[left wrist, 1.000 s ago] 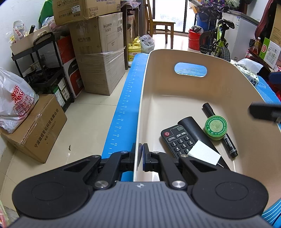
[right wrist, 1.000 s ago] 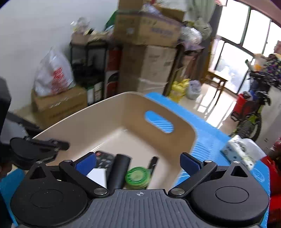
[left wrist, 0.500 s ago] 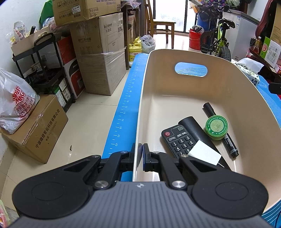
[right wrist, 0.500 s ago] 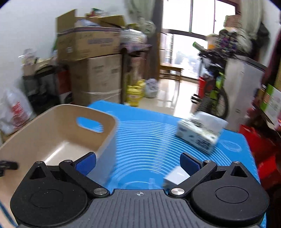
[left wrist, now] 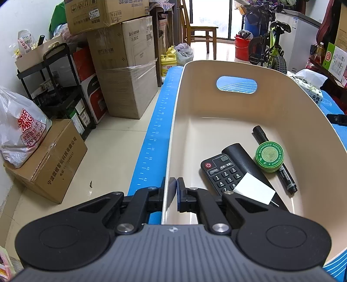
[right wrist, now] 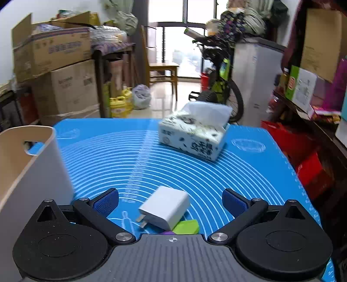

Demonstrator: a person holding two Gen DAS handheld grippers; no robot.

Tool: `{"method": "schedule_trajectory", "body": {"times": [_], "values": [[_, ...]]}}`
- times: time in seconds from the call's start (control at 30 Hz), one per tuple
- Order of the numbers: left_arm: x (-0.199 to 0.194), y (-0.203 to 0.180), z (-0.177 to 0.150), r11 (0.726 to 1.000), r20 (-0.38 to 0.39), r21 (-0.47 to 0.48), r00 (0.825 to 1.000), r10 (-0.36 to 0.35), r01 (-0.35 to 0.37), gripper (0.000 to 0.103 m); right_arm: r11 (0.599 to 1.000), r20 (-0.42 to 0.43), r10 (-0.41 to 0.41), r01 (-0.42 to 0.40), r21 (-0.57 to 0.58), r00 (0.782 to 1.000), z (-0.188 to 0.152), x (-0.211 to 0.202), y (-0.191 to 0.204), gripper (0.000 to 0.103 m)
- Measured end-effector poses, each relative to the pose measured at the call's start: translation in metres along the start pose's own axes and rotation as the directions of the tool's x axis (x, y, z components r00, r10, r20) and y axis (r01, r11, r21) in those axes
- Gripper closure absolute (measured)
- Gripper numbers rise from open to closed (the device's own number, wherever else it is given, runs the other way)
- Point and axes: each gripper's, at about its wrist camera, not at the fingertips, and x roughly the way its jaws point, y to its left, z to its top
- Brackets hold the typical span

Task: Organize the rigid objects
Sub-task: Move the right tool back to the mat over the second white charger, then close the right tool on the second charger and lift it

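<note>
Beige bin [left wrist: 282, 104], one remote [left wrist: 219, 171], one tin [left wrist: 269, 157], one marker [left wrist: 262, 135]

Pale tiled floor [left wrist: 112, 151]; stacked cardboard boxes [left wrist: 128, 71] along white wall [left wrist: 23, 19]; wooden chair [left wrist: 199, 30] before bright window [right wrist: 190, 41]; bicycle [left wrist: 269, 50] nearby.
</note>
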Motion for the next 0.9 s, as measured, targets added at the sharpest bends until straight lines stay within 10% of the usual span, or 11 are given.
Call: {"method": "schedule_trajectory", "body": {"times": [0.67,0.9], "values": [[0.000,0.000,0.000,1.000,-0.001,0.001,1.000,0.001,-0.001,0.095,0.988,-0.060,-0.152,0.149,-0.048,0.987,-0.019,0.062,0.035,0.003],[0.000,0.000,0.000,1.000,-0.001,0.002,1.000,0.002,-0.002,0.095,0.989,-0.057,-0.143,0.140,-0.054,0.988,-0.021,0.066,0.035,0.017]]}}
